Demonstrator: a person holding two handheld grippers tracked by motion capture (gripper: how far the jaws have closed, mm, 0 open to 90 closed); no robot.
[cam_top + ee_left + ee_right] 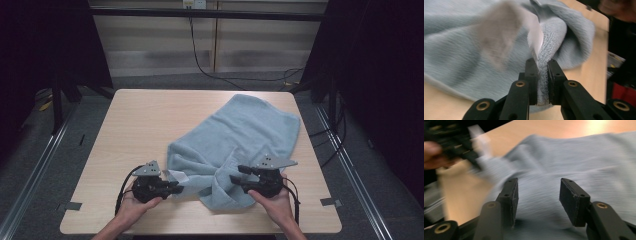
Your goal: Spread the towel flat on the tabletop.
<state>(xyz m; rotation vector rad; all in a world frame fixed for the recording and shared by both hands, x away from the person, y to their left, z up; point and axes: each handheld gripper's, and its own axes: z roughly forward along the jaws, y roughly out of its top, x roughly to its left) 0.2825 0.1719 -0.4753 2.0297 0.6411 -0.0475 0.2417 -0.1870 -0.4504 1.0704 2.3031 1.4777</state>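
The work in hand looks like folding or straightening the light blue towel (240, 145), and it seems to be at an early stage. The towel lies rumpled on the wooden counter (145, 120), its far part spread toward the back right corner and its near part bunched into folds between the two hands.

The left gripper (541, 75) has its fingers (532, 75) clamped on a towel edge, right where a white label (535, 32) is sewn in (the terry is squeezed thin between the pads in the left gripper view). So one hold is made.

The right gripper (539, 195) is not gripping: its fingers (511, 195) stand apart over the cloth, with towel behind them and nothing pressed between the pads. In the high view it sits at the bunched near fold, just beside the fabric.

By my reading, what is left is most of the job: the right side needs its own hold on an edge or corner, then the cloth must be drawn flat and laid over itself. No neat fold shows yet.
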